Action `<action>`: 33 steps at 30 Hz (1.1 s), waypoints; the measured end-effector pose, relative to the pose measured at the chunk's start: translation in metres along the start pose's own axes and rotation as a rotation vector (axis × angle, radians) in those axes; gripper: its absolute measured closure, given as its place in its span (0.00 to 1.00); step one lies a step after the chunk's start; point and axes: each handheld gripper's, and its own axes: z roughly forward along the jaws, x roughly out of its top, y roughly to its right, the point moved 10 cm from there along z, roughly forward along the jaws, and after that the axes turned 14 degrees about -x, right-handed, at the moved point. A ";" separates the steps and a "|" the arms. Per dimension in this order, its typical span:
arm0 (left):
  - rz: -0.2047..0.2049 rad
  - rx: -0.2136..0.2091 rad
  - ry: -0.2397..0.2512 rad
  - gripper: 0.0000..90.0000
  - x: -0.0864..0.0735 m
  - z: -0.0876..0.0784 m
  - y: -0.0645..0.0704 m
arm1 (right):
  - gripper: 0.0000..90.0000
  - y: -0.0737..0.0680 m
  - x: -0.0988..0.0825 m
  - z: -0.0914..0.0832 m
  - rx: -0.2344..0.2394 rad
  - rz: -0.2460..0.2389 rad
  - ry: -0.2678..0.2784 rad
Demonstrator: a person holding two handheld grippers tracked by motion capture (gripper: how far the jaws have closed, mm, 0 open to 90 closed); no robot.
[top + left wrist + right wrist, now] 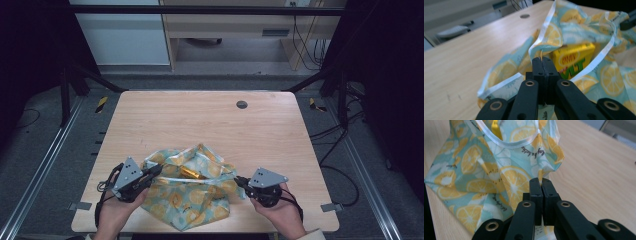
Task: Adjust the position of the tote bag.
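Both hand-held grippers [156, 172] [239, 180] clamped on bag [192, 197] rim over desk [200, 120] — risk: thin fabric slipping out, yellow box [574, 60] spilling.

Pale wooden table [165, 120], with a grey round cap [241, 104] toward one o'clock. Lying at six o'clock, near the front edge: a crumpled lemon-print bag [187, 197].
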 end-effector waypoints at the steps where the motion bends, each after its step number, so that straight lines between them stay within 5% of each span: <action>1: 0.004 -0.002 -0.016 1.00 -0.005 0.002 0.000 | 0.99 -0.001 -0.003 0.002 0.005 0.002 -0.015; 5: -0.002 -0.013 -0.058 1.00 -0.019 0.010 -0.001 | 0.94 -0.005 -0.009 0.005 0.024 0.004 -0.043; 10: 0.003 -0.004 -0.064 1.00 -0.021 0.013 0.000 | 0.59 -0.007 -0.003 0.003 -0.008 -0.001 -0.045; 17: 0.016 0.004 -0.077 1.00 -0.024 0.013 0.001 | 0.26 -0.005 0.018 0.003 -0.005 0.037 -0.032; 25: 0.019 0.023 -0.058 1.00 -0.021 0.010 -0.001 | 0.21 0.000 0.053 0.007 0.038 0.076 -0.014; 33: 0.023 0.025 -0.058 1.00 -0.021 0.009 -0.002 | 0.32 0.011 0.072 0.026 0.015 0.118 -0.062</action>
